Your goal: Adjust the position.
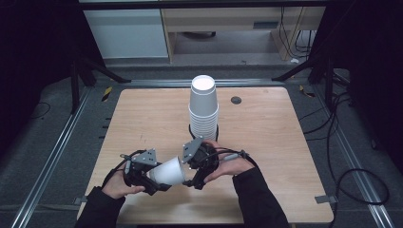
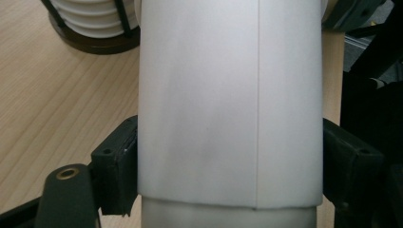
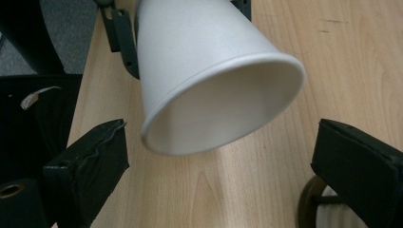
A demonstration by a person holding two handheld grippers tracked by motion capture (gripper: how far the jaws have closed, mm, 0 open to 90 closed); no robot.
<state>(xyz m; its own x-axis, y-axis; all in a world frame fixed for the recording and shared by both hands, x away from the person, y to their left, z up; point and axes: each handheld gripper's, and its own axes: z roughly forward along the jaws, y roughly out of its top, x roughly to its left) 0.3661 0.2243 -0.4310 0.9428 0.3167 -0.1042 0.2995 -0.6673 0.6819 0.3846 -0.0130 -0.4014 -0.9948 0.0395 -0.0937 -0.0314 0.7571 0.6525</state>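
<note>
Gripping a single white paper cup (image 1: 168,172) sideways, our left gripper (image 1: 157,183) has its two black jaws pressed flat against the cup's wall, one on each side. In the left gripper view the cup (image 2: 228,104) takes up the whole middle of the frame, seam line running top to bottom, with the pads snug against it at lower left and lower right. From the high view, the cup sits in the lower middle of the frame, above the near part of the wooden table (image 1: 266,123), its wide mouth pointing right toward our right gripper (image 1: 197,179).

That right gripper is spread wide and not holding anything. In the right gripper view the cup's open rim (image 3: 223,107) faces the camera from the upper middle, and the two jaws stand well apart at lower left and lower right, neither one touching the cup.

Further out, a tall stack of cups (image 1: 204,107) stands upside down in a dark round holder at the centre of the high view, just above our hands. A small dark round thing (image 1: 236,99) sits in the tabletop to the stack's right.
</note>
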